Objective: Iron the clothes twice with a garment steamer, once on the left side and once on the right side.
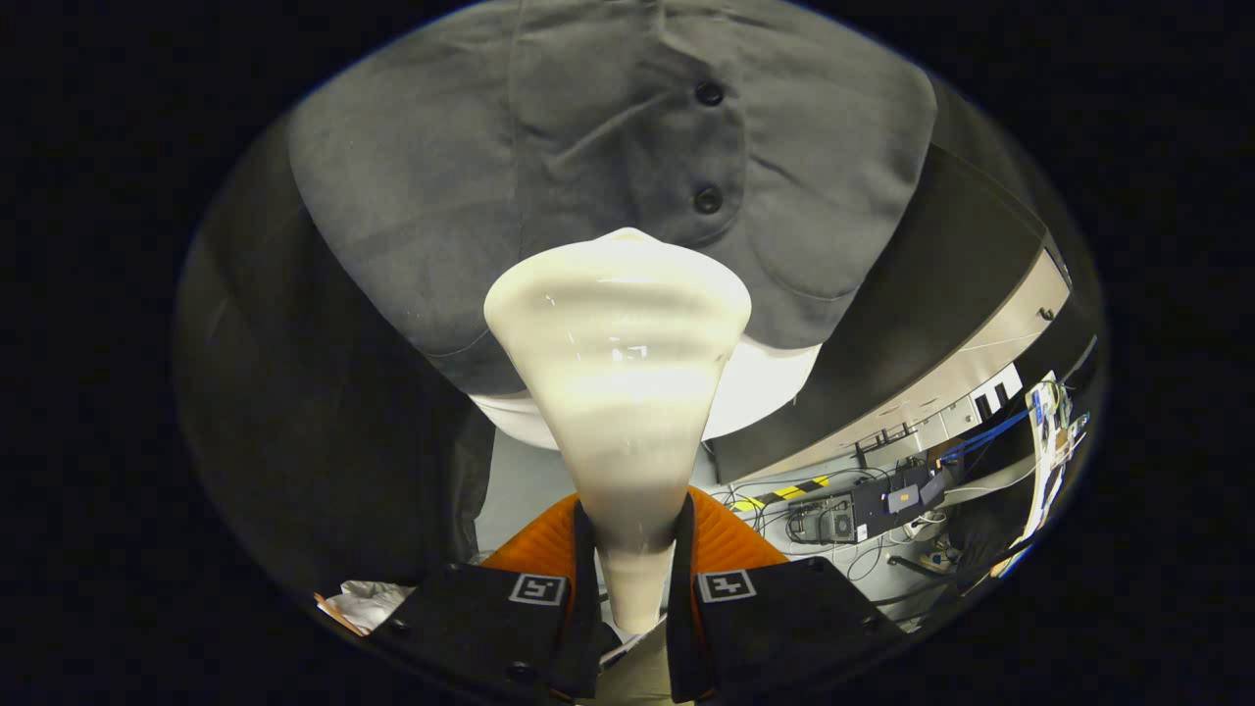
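Cream steamer (620,392), clamped between the gripper (632,588) fingers, meets the grey shirt (549,176) just above its hem; open floor (520,480) lies below the hem.

We see a lab-like test booth: lower right of the frame, loose cables (863,485), an electronics box (833,520) and hazard tape (799,487) lie on the grey floor (520,480).

Steam face of cream, cone-shaped plastic steamer head (618,363): turned away toward dark grey buttoned cloth garment (549,167), contact with cloth not discernible. Handle base cut off low between gripper (632,598) fingers. Garment upper part and sleeves cut off. White rounded form (765,387) under hem mostly covered. Floor cables and boxes (863,510) too small to identify.
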